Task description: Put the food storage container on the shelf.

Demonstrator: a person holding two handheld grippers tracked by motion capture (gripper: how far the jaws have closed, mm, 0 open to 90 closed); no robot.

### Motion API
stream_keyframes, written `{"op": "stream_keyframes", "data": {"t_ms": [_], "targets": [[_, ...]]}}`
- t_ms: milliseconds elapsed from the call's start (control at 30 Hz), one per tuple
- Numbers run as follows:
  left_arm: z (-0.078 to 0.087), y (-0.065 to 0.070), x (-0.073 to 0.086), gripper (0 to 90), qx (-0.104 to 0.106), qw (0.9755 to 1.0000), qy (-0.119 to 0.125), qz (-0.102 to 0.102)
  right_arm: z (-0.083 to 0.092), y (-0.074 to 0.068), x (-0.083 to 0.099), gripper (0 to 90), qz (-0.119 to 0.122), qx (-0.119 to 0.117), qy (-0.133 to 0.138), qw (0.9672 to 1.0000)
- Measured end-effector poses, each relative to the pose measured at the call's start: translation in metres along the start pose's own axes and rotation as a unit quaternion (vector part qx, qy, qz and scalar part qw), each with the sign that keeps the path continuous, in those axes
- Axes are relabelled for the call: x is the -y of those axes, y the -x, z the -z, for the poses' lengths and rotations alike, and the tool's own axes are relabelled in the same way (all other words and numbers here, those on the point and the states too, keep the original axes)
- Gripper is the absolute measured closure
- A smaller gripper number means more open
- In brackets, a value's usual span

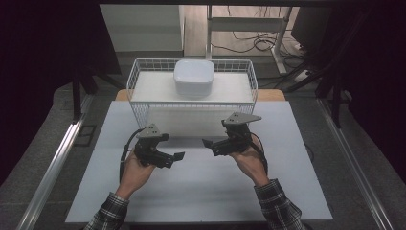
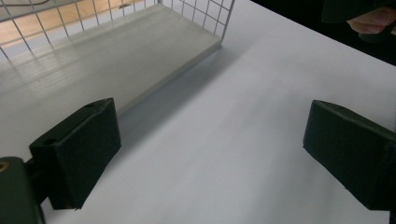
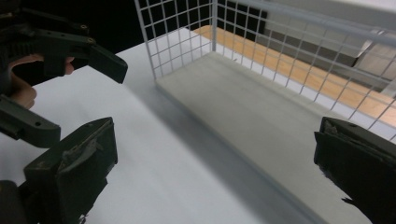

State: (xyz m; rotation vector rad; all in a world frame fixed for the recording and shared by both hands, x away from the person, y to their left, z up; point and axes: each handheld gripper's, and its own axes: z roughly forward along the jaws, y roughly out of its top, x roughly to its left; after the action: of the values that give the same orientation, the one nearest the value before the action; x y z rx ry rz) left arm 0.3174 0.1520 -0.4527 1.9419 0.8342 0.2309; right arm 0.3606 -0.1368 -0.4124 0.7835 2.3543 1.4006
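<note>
Risk of collision: left gripper (image 1: 178, 155) and right gripper (image 1: 207, 143), jaws open and empty, face each other just before the white wire basket (image 1: 136, 76), whose mesh could snag them reaching the white square ceramic bowl (image 1: 193, 76) inside on the white bench (image 1: 201, 191).

The room is dim, and only the table (image 1: 201, 191) catches soft, even light; beyond its edges everything sinks to near black. The basket (image 1: 191, 103) throws a faint shadow onto the table just in front of it. In both gripper views the near claws are slightly soft, and the basket wires smear a little.
</note>
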Motion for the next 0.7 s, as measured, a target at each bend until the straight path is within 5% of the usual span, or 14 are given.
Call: {"op": "stream_keyframes", "data": {"t_ms": [700], "targets": [[0.016, 0.006, 0.025, 3.5, -0.024, 0.9997, -0.007, 0.000, 0.017, -0.011, 0.022, 0.0, 0.005, -0.001, -0.012, 0.9999]]}}
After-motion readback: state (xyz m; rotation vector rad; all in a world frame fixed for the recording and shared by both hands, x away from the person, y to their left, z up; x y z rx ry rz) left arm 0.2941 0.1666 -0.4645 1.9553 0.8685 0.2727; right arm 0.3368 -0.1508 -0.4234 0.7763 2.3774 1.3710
